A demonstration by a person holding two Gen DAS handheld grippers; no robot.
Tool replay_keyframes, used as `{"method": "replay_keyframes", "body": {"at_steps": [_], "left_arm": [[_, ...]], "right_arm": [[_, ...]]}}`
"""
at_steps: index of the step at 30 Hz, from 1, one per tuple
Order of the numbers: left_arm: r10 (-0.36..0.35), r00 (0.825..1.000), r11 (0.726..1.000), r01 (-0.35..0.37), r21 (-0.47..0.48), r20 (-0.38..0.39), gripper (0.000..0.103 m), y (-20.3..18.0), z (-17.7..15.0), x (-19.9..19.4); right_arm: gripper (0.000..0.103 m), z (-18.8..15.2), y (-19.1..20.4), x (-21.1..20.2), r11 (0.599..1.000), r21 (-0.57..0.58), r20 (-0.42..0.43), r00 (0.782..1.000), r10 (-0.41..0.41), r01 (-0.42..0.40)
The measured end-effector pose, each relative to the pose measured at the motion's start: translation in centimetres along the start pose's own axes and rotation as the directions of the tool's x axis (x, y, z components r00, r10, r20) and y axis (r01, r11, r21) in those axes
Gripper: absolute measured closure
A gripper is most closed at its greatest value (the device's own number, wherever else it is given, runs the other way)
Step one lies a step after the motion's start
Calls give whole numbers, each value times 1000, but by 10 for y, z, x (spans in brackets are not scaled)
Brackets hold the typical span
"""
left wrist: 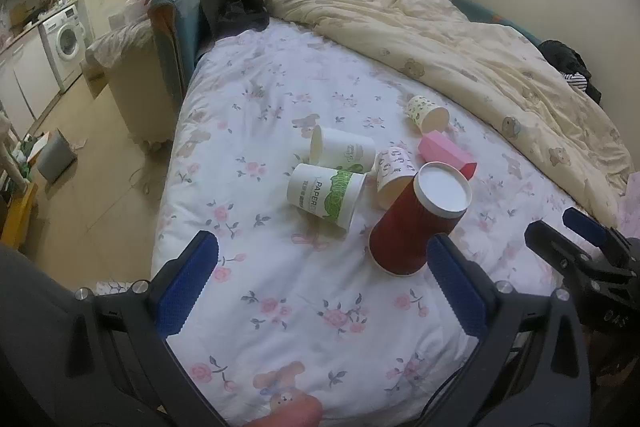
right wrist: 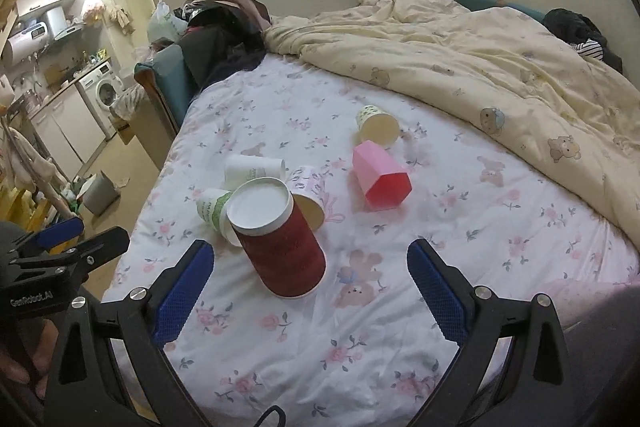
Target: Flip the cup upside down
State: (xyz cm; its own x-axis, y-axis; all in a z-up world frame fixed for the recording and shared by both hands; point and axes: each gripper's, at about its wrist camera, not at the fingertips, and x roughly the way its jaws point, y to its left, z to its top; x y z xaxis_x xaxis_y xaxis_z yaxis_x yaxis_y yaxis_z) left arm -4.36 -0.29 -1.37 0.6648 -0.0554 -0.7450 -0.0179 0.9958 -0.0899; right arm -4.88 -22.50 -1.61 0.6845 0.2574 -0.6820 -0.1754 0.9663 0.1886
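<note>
The red cup [left wrist: 416, 223] [right wrist: 278, 239] stands upside down on the flowered bed sheet [left wrist: 280, 307] [right wrist: 460, 227]. Its white base faces up and its wide mouth is pressed into the soft sheet, so the rim is partly sunk and hard to see. Its long axis is close to vertical, with the base leaning a little toward 1 o'clock in the left wrist view and toward 11 o'clock in the right wrist view.

At 10 o'clock from the red cup lie 2 white paper cups [left wrist: 326, 197] [right wrist: 214, 207] with green print, both on their sides. In the right wrist view the red cup hides most of them. A patterned cup [left wrist: 394, 175] [right wrist: 308, 191] lies just behind the red cup; I cannot tell if they touch. A pink cup [left wrist: 446, 153] [right wrist: 380, 179] lies on its side farther back, and 1 small spotted cup [left wrist: 426, 111] [right wrist: 376, 125] lies beyond it, mouth toward the camera.

The left gripper [left wrist: 320, 287] [right wrist: 64, 239] is released: its blue pads are wide apart with only sheet between them, and the red cup is just beside the right-hand pad. The right gripper [right wrist: 308, 287] [left wrist: 568, 231] is also released, holding nothing, the red cup standing in front of its gap, nearer the left-hand pad.

A cream blanket [left wrist: 480, 47] [right wrist: 480, 47] covers the far side of the bed, and a washing machine [left wrist: 66, 41] [right wrist: 104, 93] stands at 9 o'clock.
</note>
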Motion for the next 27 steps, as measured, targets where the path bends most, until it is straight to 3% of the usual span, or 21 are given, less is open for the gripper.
{"method": "replay_keyframes", "body": {"at_steps": [27], "left_arm": [[-8, 1000, 1000, 8, 5, -25, 0, -2, -3, 3]], "right_arm": [[3, 0, -2, 3, 1000, 21, -18, 1000, 9, -9]]}}
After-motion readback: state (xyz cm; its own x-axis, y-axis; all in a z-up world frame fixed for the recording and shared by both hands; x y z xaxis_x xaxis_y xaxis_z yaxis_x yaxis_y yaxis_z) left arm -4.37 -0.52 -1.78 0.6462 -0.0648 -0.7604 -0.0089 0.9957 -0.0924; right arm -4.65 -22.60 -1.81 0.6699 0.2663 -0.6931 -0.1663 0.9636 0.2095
